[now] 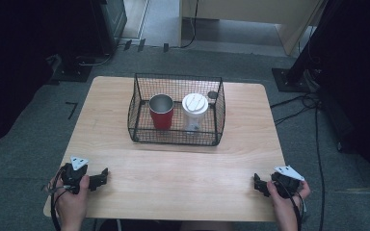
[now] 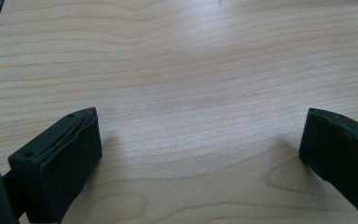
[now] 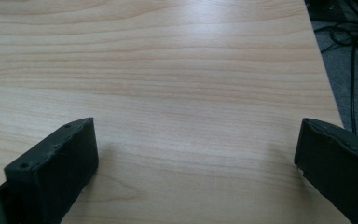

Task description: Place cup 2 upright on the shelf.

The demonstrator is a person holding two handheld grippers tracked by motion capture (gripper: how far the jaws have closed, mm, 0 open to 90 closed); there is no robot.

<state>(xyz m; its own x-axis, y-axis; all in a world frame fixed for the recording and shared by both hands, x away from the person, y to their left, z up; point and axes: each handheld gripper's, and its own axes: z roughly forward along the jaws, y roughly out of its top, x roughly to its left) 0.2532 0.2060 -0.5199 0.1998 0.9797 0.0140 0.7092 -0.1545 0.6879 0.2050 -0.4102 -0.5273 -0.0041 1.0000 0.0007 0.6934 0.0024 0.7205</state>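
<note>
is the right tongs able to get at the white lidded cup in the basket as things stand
Probably yes. The white lidded cup stands upright in the wire basket, whose top is open, so the way in from above looks free. The right tongs are open and empty at the table's near edge. The mesh walls block a sideways approach.

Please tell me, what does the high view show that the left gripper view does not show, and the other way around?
High view alone: a wire basket holding a red cup and a white lidded cup, both hands with their grippers, the grey floor. Left gripper view alone: a close look at the left gripper, jaws wide apart over bare wood, nothing between them. Both share the wooden table.
</note>
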